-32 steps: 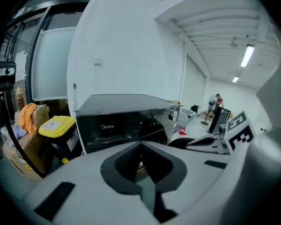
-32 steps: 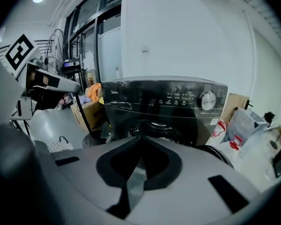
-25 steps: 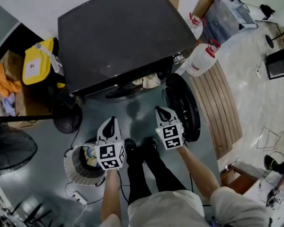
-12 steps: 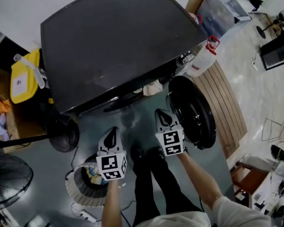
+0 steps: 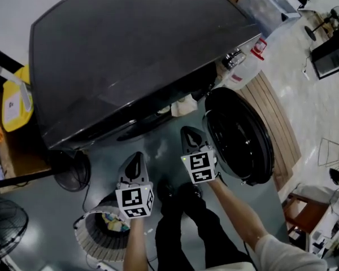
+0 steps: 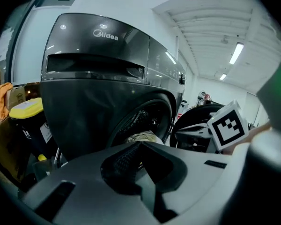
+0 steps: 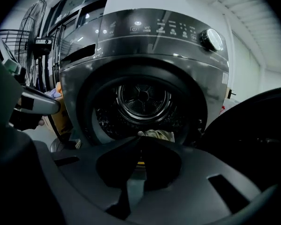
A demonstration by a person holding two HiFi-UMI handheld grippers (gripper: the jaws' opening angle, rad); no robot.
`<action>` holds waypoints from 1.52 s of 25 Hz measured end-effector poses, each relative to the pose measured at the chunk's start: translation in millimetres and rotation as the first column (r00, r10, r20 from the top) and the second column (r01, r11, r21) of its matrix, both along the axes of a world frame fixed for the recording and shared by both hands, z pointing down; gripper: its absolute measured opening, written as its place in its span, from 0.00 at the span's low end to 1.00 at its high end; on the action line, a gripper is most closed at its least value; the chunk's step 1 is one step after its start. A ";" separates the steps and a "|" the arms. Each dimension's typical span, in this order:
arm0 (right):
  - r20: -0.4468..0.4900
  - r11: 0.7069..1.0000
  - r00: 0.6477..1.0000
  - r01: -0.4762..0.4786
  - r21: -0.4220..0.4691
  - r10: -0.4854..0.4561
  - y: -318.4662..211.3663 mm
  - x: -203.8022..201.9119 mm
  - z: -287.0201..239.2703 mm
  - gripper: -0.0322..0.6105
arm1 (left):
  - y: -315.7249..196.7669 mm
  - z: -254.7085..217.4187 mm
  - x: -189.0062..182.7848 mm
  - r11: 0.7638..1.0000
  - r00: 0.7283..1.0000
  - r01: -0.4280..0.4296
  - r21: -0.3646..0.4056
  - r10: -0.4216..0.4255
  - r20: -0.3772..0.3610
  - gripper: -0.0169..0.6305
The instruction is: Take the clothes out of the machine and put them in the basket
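— How do the fingers stand?

— The left gripper (image 6: pixel 140 145) has its fingers (image 6: pixel 122 159) pressed together, tip to tip, with nothing between them. The right gripper (image 7: pixel 139 140) is the same: fingers (image 7: pixel 114 167) closed and empty.

— What lies just past the tips?

— Both grippers point at the open mouth of the front-loading washing machine (image 5: pixel 135 55). A pale crumpled garment (image 7: pixel 157 135) lies at the lower lip of the drum, beyond the tips and apart from them.

— And the door?

— The round door (image 5: pixel 240 134) hangs open on the person's right, just beside the right gripper.

— Where is the basket?

— The white ribbed laundry basket (image 5: pixel 90 241) stands on the grey floor (image 5: pixel 161 145), below the left gripper in the head view and next to the person's left leg. Coloured clothes (image 5: pixel 116 222) lie inside it. The person's dark shoes (image 5: pixel 181 192) are planted between the two grippers.

— The rest of the room?

— A dark floor fan (image 5: pixel 68 171) sits by the machine's left corner, near the basket, with a yellow container (image 5: pixel 11 97) further left. At the machine's right corner is a white jug (image 5: pixel 251 61) with red markings, and a slatted wooden platform (image 5: pixel 274 117) runs along behind the door. Past it the floor turns pale and glossy. The left gripper view shows long ceiling lights (image 6: pixel 236 53) overhead.
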State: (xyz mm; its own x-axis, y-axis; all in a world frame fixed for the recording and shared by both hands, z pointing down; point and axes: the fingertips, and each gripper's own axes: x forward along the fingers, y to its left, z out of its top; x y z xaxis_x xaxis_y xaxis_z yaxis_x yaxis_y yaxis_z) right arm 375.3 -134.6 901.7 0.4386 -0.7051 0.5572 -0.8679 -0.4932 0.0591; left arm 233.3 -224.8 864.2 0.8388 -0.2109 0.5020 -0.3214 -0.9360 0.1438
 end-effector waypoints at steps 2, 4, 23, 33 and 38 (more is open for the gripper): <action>-0.007 1.000 1.000 -0.001 0.004 0.001 -3.1 6.4 16.7 0.09 | 0.3 14.2 7.8 1.000 1.000 -0.001 0.006 0.001 -0.012 0.05; -0.011 1.000 1.000 -0.009 0.009 0.009 -6.4 14.9 36.4 0.09 | 0.4 33.0 16.1 1.000 1.000 -0.009 0.008 0.009 -0.015 0.05; 0.016 0.989 0.997 -0.078 0.124 0.077 -96.9 108.0 163.9 0.81 | -5.0 131.0 74.3 0.996 0.995 -0.076 0.041 0.078 -0.059 0.05; -0.028 0.986 0.988 -0.149 0.076 0.152 -109.4 128.1 204.7 0.86 | -15.4 146.3 76.4 0.998 0.996 -0.057 0.035 0.059 -0.074 0.05; 0.003 0.991 0.992 -0.127 0.038 0.127 -104.5 116.2 207.0 0.59 | -4.8 153.1 67.3 0.999 0.997 -0.053 0.010 0.053 -0.061 0.05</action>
